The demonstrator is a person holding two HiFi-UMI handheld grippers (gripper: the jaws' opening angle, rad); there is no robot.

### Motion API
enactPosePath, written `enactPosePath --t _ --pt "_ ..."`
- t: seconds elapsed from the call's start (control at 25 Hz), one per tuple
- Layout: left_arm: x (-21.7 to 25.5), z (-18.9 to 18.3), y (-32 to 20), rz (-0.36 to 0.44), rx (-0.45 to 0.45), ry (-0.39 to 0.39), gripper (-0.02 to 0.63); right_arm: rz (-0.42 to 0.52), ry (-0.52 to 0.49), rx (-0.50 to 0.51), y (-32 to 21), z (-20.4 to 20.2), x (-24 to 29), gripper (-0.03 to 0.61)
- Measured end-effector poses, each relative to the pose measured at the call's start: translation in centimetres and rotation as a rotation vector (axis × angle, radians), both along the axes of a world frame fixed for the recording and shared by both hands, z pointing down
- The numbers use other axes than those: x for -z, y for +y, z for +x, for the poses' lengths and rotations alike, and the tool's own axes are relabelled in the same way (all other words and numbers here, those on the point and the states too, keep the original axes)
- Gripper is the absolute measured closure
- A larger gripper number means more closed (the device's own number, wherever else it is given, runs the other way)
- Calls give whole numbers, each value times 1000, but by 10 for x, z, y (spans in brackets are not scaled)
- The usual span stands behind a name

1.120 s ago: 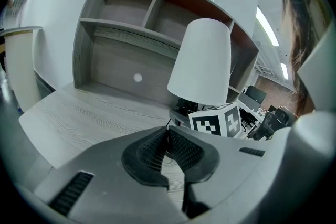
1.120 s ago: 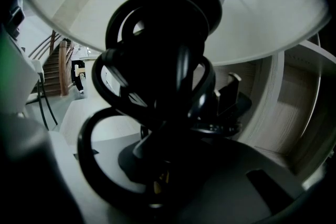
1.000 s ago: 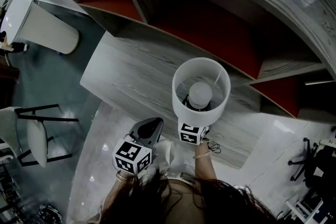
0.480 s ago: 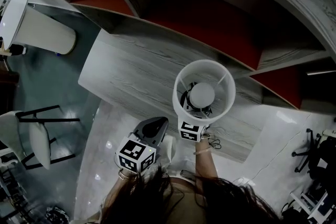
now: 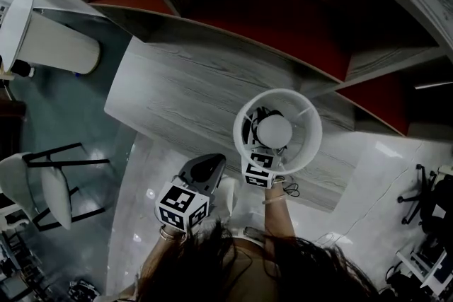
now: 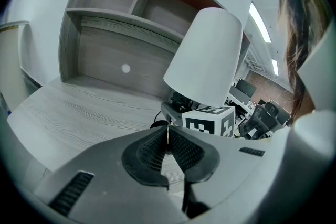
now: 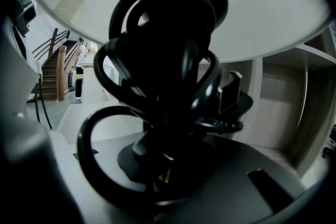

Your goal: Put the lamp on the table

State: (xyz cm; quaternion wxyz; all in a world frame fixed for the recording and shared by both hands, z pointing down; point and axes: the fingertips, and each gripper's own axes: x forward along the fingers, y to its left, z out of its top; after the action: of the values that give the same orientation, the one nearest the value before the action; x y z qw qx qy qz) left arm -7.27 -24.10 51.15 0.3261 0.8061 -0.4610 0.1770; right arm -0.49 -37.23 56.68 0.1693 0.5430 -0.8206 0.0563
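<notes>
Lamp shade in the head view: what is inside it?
A round white bulb sits at the centre, with thin wire spokes and coiled black cord at its left in the picture. The shade hides the lamp's base below.

The head view looks steeply down from above the person onto the grey desk (image 5: pixel 177 92) and straight into the open top of the lamp (image 5: pixel 277 129) shade. The left gripper view rides low behind the left tongs (image 6: pixel 168 134). It faces across the desk toward the shelving (image 6: pixel 131 2) and has the same lamp on its right. The right gripper view sits behind the right tongs (image 7: pixel 160 178), very close under that lamp, looking up past its coiled cord (image 7: pixel 157 60) into the shade.
</notes>
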Motion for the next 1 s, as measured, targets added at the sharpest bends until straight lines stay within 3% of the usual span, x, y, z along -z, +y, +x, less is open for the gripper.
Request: enactPosePath --t 0.4,1.0 --pt "1 5 8 -4 -21 8 597 40 -6 -17 9 6 -1 540" --pt "6 4 24 14 -64 -3 597 4 39 -47 17 8 -11 531"
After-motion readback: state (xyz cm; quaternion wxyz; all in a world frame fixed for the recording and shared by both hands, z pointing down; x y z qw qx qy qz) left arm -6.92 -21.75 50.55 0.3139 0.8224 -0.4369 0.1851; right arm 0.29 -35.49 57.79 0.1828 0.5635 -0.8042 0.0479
